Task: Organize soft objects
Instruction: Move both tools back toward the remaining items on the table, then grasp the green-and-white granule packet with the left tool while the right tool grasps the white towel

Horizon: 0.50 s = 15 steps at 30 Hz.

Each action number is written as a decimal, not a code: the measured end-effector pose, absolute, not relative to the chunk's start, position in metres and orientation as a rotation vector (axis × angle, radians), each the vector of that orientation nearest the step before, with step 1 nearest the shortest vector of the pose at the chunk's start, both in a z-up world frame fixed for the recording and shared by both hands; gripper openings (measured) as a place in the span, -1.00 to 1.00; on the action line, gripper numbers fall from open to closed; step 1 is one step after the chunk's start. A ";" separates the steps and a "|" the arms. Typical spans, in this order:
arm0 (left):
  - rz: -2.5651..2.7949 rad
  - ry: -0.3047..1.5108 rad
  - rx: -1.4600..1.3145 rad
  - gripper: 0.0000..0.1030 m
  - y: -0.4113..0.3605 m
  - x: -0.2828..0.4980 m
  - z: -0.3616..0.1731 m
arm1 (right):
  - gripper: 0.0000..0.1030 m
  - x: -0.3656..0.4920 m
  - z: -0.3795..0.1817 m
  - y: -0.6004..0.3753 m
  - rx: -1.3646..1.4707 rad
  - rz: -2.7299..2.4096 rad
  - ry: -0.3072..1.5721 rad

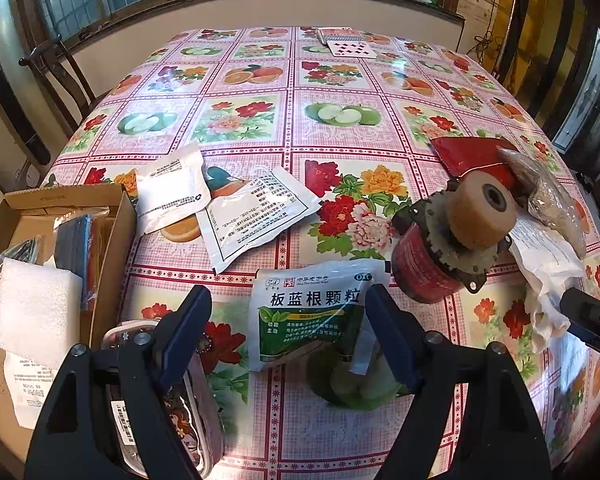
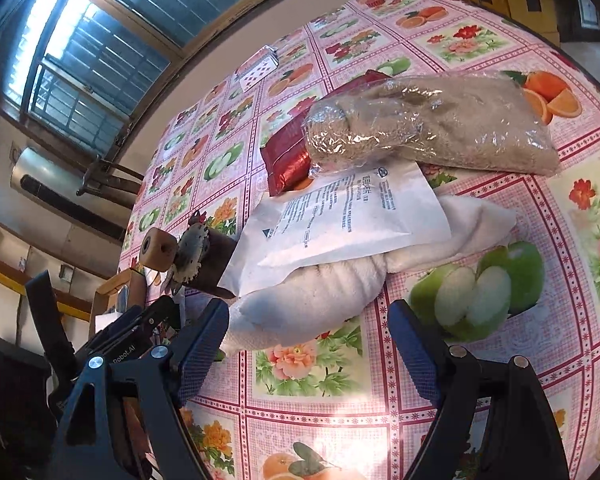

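Worktop [image 1: 260, 80] under a fruit-and-flower oilcloth carries scattered soft packets. The left hand-held gripper [image 1: 288, 312] stands wide open with nothing between its fingers; the green-and-white sachet [image 1: 308, 312] lies flat just ahead of them, its lower part blurred and partly cut off by the right finger. Two white pouches [image 1: 220, 208] overlap farther back. At the left edge a cardboard box [image 1: 112, 240] holds a white foam block [image 1: 36, 304] and other contents that are hard to make out. A clear-lidded container [image 1: 172, 400] beside the box is mostly hidden behind the left finger.

The right hand-held gripper [image 2: 308, 344] is also fully open and empty, with the white towel [image 2: 320, 296] just ahead of it, its left finger close to the towel's end. A printed white pouch [image 2: 340, 216] lies on the towel and hides its middle. Behind, a plastic-wrapped tan bundle [image 2: 432, 124] covers part of a red foil packet [image 2: 288, 152]. A dark cylinder with a tan roller [image 2: 188, 252] lies tipped beside them.
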<state>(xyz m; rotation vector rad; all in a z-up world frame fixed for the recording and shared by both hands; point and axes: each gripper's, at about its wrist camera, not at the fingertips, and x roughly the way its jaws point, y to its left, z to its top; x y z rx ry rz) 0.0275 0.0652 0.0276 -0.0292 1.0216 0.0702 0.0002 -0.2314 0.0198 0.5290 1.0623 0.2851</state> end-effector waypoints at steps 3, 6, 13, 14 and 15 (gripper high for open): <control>0.077 1.035 -0.026 0.54 0.067 0.031 0.022 | 0.62 0.006 0.011 -0.229 0.563 0.281 1.093; 0.080 1.042 -0.039 0.54 0.067 0.035 0.020 | 0.62 0.009 0.006 -0.222 0.578 0.290 1.106; 0.044 1.022 -0.032 0.54 0.061 0.038 0.023 | 0.63 0.016 0.002 -0.213 0.582 0.284 1.104; 0.042 1.033 -0.024 0.54 0.060 0.040 0.021 | 0.63 0.017 0.001 -0.213 0.580 0.282 1.103; 0.038 1.045 -0.021 0.54 0.059 0.041 0.019 | 0.63 0.018 0.001 -0.212 0.578 0.280 1.104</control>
